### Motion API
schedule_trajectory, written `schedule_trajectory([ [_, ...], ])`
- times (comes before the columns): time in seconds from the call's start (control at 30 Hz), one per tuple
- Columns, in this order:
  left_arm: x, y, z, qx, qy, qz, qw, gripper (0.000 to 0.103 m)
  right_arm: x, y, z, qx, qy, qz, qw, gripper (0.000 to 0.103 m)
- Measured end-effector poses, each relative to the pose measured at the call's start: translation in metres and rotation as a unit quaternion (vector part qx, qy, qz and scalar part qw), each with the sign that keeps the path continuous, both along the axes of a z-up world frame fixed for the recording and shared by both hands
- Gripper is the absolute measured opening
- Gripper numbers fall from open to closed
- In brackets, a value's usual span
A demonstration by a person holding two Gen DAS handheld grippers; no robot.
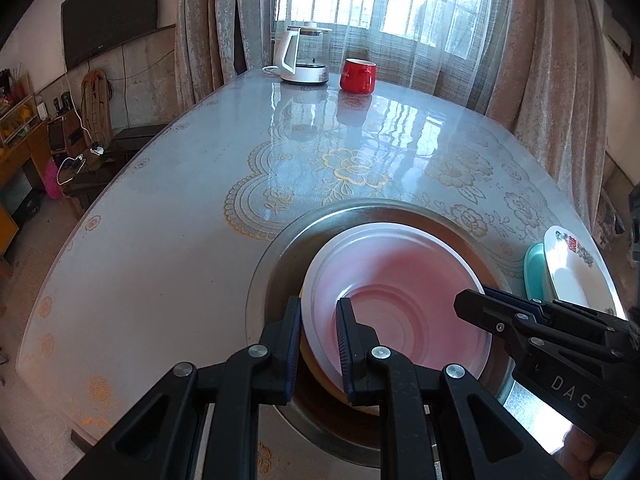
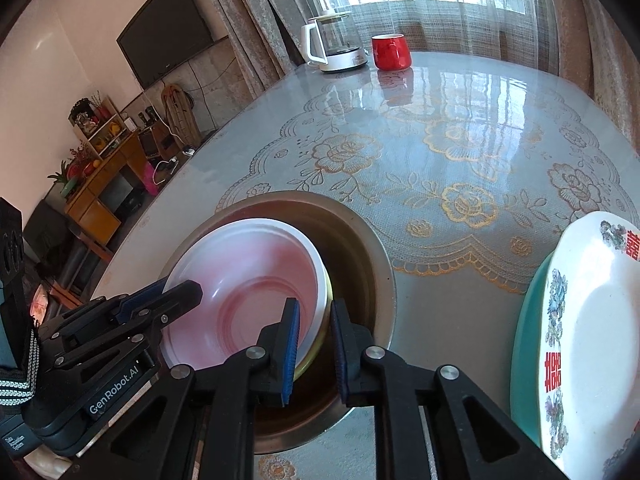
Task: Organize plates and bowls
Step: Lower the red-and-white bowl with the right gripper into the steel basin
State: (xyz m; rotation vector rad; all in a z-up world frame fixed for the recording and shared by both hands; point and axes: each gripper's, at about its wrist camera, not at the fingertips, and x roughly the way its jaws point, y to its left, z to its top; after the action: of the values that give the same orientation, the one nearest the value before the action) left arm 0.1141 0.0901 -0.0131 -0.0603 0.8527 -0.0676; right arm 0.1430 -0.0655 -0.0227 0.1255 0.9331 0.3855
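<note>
- The left tool (image 1: 319, 346) is clamped on the near rim of the pink-tinted white plastic bowl (image 1: 394, 304), one pad inside and one outside; the right tool (image 2: 313, 350) pinches the same bowl's opposite rim, apparently together with the yellow rim (image 2: 327, 322) just under it.
- The bowl sits inside the large steel basin (image 1: 276, 256) on the desk (image 1: 160, 220), tilted toward the left tool's side.
- Risk: the thin plastic rim may flex or slip from the pads if the two tools pull apart or rise unevenly, dropping the bowl back into the basin.
- Risk: the yellow-rimmed dish beneath may come up too, wedged in the right tool's grip, then fall.
- Risk: the right tool's elbow room is tight; the decorated white plate (image 2: 592, 344) resting on the teal plate (image 2: 528, 344) lies near the desk edge and could be knocked.
- Count: one steel basin, one plastic bowl, one yellow-rimmed dish partly hidden, one decorated plate, one teal plate.
- Far off: one glass kettle (image 1: 300, 54), one red mug (image 1: 358, 75).
</note>
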Motion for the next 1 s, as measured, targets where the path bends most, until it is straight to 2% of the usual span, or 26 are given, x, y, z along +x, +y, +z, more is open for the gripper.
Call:
schedule_trajectory([
  [0.17, 0.0013, 0.0000, -0.0034, 0.002, 0.003, 0.003, 1.0000, 0.019, -0.0023, 0.0058, -0.0010, -0.022, -0.012, 0.003, 1.000, 0.015],
  [1.0, 0.0033, -0.0082, -0.0077, 0.018, -0.006, 0.008, 0.9998, 0.023, 0.0005, 0.0097, -0.0031, -0.049, -0.053, -0.002, 0.997, 0.013],
])
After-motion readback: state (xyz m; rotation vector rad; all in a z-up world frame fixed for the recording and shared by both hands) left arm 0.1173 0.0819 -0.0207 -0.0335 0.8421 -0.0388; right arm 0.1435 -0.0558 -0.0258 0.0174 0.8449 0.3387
